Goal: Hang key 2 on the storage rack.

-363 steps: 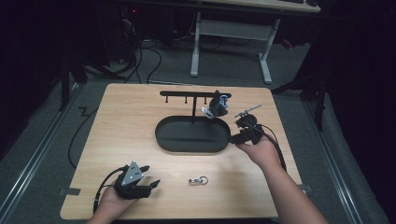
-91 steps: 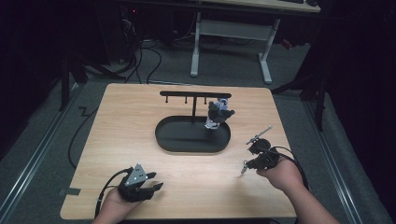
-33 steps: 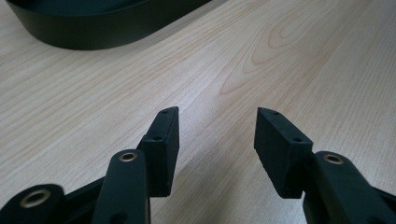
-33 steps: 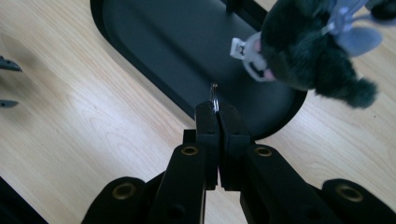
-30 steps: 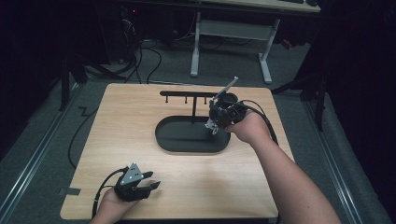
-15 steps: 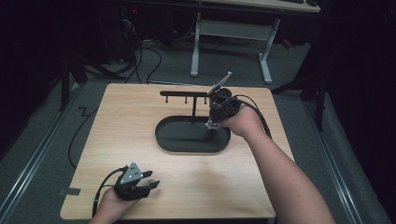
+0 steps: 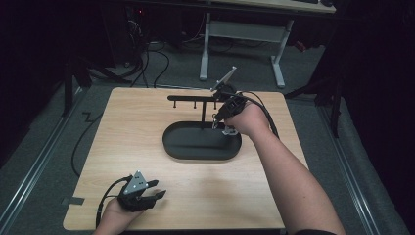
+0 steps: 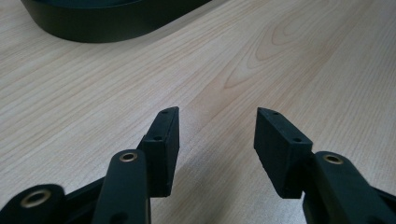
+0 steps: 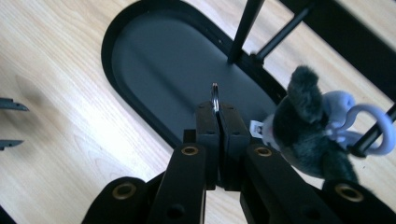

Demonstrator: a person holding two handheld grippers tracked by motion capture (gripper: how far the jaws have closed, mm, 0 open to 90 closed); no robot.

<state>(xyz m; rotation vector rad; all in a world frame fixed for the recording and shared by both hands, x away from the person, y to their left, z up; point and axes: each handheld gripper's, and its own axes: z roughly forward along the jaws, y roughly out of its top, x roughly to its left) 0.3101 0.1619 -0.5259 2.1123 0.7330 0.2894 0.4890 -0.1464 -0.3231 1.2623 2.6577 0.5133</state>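
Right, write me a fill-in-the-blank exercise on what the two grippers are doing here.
1. The right gripper has its jaws shut on a metal ____.
2. The left gripper rests low over the wooden table with its jaws ____.
3. The grey plush keychain hangs from the black ____ above the oval tray.

Missing words: key ring; open; rack

I see a pale wood-grain desk (image 7: 147,127) under a matte black oval tray (image 9: 154,60). My right gripper (image 9: 215,108) is black with brass rivets, pinching a silver key ring (image 9: 215,95). At three o'clock hangs a dark grey plush (image 9: 303,126) with a lavender clip (image 9: 369,126).
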